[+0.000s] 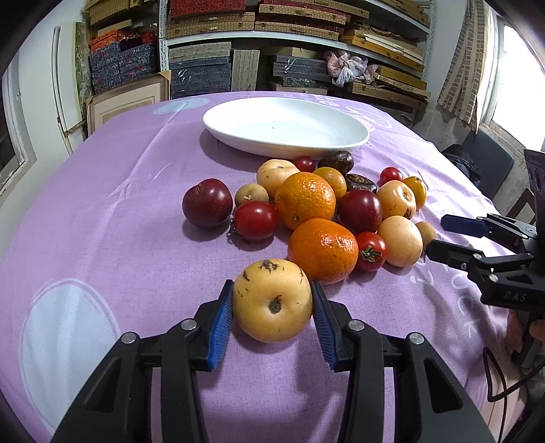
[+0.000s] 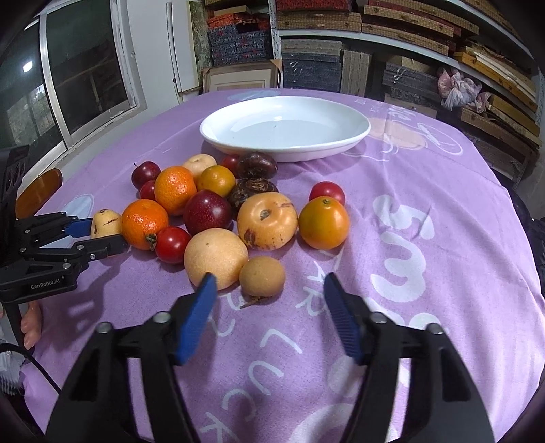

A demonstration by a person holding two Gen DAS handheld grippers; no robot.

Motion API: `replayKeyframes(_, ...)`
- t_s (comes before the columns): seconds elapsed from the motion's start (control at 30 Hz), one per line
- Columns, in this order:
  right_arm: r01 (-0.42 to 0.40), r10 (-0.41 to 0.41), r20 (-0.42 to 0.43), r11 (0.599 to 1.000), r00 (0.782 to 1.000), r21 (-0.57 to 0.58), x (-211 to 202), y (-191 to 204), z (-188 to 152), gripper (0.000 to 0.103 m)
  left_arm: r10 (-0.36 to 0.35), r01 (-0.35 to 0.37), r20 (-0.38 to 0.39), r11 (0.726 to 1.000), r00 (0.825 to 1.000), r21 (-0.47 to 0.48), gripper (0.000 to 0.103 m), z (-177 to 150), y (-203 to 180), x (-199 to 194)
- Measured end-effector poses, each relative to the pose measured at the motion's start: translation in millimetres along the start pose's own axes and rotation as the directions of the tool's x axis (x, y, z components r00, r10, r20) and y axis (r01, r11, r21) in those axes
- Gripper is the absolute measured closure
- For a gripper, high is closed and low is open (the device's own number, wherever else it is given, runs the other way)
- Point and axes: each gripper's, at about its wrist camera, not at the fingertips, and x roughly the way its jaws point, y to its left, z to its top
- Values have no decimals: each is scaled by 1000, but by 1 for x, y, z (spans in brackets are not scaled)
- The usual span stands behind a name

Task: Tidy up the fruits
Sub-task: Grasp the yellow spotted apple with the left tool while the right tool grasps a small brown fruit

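My left gripper (image 1: pixel 272 284) is shut on a yellow speckled pear (image 1: pixel 272 306) that rests on the purple cloth, with both blue pads pressed against its sides. The right wrist view shows that gripper (image 2: pixel 107 235) and pear (image 2: pixel 104 223) at the left. My right gripper (image 2: pixel 269 277) is open around a small brown round fruit (image 2: pixel 262 276), and neither pad touches it. Its left pad (image 2: pixel 199 306) stands in front of a large pale pear (image 2: pixel 215 257). Behind lies the pile: tangerines (image 1: pixel 305 199), plums (image 1: pixel 207 202) and tomatoes (image 1: pixel 255 219).
A white oval plate (image 1: pixel 286 146) stands beyond the pile with nothing on it. The purple tablecloth (image 2: pixel 425 204) has white print on the right. Shelves of boxes (image 1: pixel 211 24) fill the back wall. A window (image 2: pixel 68 85) is on the left, and a person's fingers (image 2: pixel 32 323) hold the left gripper.
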Motion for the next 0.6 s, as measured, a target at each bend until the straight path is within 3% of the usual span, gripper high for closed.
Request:
replayKeyframes(0.27, 42, -42, -9, 999, 999, -26, 13, 0, 10, 52, 6, -6, -12, 1000, 1000, 9, 58, -1, -3, 3)
replayKeyframes(0.43, 2, -4, -45, 999, 999, -40, 22, 2, 12, 71, 5, -5, -15, 1000, 1000, 7, 58, -1, -3, 3)
replayKeyframes(0.6, -5, 3, -37, 998, 999, -55, 21, 5, 11, 74, -12, 12, -18, 1000, 1000, -10, 58, -1, 0, 2)
